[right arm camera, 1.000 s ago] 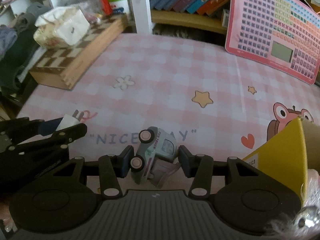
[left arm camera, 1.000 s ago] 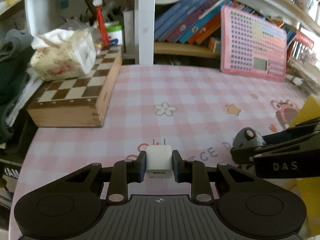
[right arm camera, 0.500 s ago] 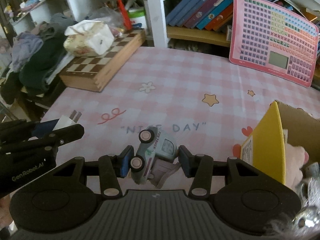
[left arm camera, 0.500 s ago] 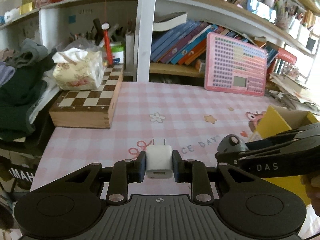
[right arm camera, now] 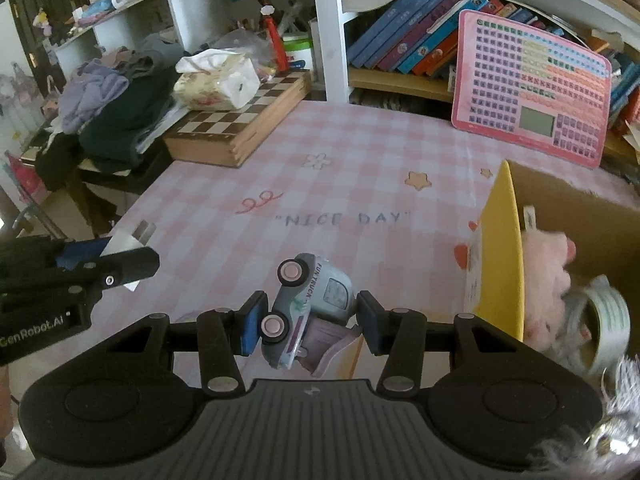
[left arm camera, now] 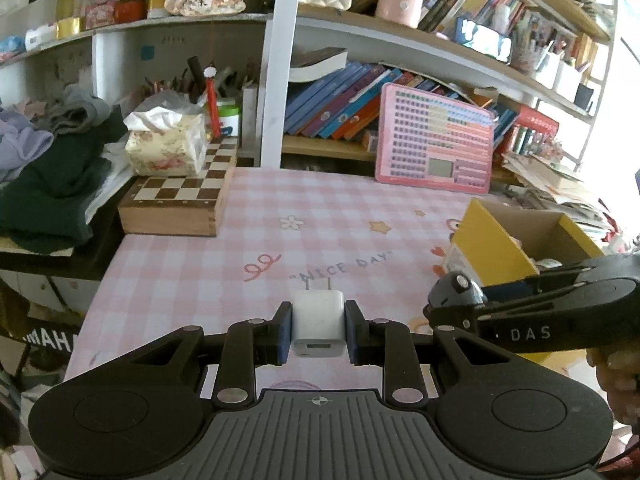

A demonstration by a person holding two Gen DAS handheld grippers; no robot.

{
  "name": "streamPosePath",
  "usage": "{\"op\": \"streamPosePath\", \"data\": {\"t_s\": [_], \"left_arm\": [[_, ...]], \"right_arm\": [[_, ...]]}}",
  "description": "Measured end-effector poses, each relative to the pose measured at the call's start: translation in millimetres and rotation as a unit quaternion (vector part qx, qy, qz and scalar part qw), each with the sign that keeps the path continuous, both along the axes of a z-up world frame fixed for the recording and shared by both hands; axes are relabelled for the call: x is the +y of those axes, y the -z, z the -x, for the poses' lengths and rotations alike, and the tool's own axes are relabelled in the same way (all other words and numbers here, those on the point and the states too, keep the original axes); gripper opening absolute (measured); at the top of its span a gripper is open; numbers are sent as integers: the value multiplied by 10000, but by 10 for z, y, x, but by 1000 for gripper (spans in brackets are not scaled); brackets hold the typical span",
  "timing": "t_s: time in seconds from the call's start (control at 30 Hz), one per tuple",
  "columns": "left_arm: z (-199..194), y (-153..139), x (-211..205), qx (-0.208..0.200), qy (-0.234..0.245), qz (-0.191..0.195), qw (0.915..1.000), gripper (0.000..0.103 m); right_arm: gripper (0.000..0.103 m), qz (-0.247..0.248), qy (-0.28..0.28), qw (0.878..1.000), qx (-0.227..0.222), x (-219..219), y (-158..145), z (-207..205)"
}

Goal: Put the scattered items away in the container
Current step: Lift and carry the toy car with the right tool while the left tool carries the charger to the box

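Note:
My left gripper [left arm camera: 318, 330] is shut on a white plug charger [left arm camera: 318, 322], held above the pink checked tablecloth [left arm camera: 320, 240]. My right gripper [right arm camera: 310, 320] is shut on a grey-blue toy truck [right arm camera: 308, 304], tilted on its side, held in the air. The yellow cardboard box [right arm camera: 504, 248] stands to the right of the truck; in it lie a pink plush toy [right arm camera: 548, 276] and a roll of tape [right arm camera: 608, 316]. The box also shows in the left wrist view [left arm camera: 492, 248], behind the right gripper [left arm camera: 452, 300]. The left gripper [right arm camera: 120, 264] shows at the left of the right wrist view.
A wooden chess box [left arm camera: 176, 200] with a tissue pack [left arm camera: 164, 148] on it sits at the back left. A pink keyboard toy [left arm camera: 436, 140] leans against the bookshelf. Clothes [left arm camera: 44, 176] are piled to the left, off the table.
Both grippers have risen and pulled back with their objects; the table looks farther away. The yellow box has come more into view on the right.

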State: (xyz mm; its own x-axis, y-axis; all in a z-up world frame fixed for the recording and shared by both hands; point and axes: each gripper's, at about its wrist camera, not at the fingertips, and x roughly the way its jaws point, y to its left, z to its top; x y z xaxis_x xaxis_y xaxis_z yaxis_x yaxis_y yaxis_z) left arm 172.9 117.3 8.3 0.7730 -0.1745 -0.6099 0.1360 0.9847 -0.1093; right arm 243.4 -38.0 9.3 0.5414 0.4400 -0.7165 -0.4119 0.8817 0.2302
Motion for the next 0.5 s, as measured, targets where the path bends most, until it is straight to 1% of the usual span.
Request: {"op": "streamPosePath", "data": {"t_s": [0.2, 0.3, 0.5], "left_arm": [[282, -89, -11, -107, 164, -24, 9998, 25], [402, -93, -12, -98, 222, -85, 9997, 25], [657, -131, 2, -123, 330, -20, 9994, 25]], "right_arm": [[46, 12, -13, 9999, -146, -57, -69, 331], [46, -37, 23, 10000, -78, -100, -73, 458], [46, -44, 69, 10000, -23, -126, -67, 755]]}}
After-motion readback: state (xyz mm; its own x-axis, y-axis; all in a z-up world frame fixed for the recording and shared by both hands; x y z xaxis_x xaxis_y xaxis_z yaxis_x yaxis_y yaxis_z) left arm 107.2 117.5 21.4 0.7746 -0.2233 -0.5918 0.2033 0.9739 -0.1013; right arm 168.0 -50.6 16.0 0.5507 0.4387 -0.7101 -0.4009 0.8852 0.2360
